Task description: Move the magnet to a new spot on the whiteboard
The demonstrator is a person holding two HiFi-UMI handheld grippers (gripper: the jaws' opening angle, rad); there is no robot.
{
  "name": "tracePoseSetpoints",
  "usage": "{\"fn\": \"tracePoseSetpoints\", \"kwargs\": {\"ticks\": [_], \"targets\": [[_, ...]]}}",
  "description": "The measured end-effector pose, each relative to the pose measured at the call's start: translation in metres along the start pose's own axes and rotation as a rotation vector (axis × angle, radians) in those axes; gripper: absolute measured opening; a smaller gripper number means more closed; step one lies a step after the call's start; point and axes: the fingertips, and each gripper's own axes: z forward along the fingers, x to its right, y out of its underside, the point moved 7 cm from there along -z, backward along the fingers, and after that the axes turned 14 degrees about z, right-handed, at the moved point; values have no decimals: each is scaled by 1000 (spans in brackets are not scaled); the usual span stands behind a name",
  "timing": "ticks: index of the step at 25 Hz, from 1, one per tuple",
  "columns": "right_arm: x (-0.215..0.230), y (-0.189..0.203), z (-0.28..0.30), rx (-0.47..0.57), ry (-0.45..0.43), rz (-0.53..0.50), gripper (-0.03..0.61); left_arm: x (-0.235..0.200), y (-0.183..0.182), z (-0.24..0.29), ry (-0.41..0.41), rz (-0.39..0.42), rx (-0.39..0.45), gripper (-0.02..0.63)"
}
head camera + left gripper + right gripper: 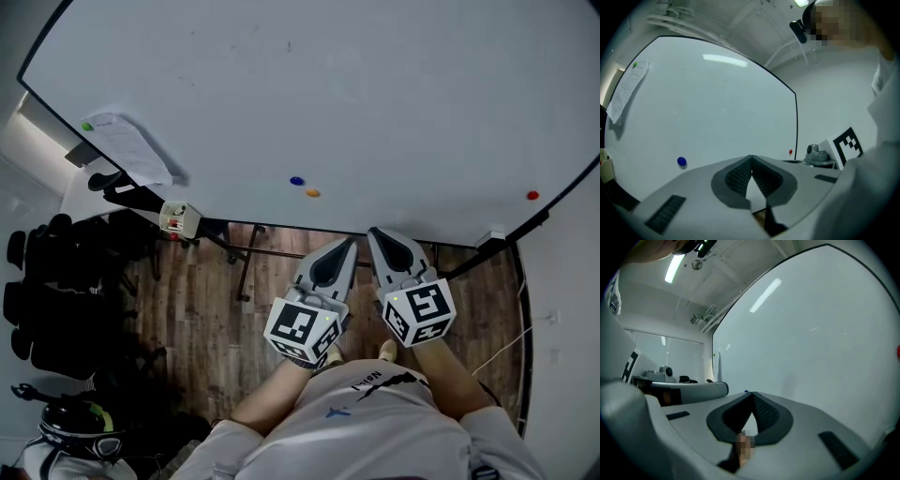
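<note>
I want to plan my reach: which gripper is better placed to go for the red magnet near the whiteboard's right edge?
Probably the right. The right gripper sits nearer the red magnet, while the left gripper would have to cross over it. Both are shut and empty, so either must open first.

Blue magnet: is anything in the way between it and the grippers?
Nothing visible: only bare whiteboard between the blue magnet and the shut left gripper and right gripper. An orange magnet sits close beside it.

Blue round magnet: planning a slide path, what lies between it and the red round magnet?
Head view: a round orange magnet sits beside the blue magnet; beyond it the whiteboard is bare up to the red magnet.
</note>
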Motion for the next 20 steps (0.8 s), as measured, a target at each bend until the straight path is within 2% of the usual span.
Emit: {"fn": "tracePoseSetpoints", "kwargs": {"ticks": [20], "targets": [[16, -3, -13, -4, 14, -14, 14, 17, 3, 16, 16, -6, -3, 12]]}}
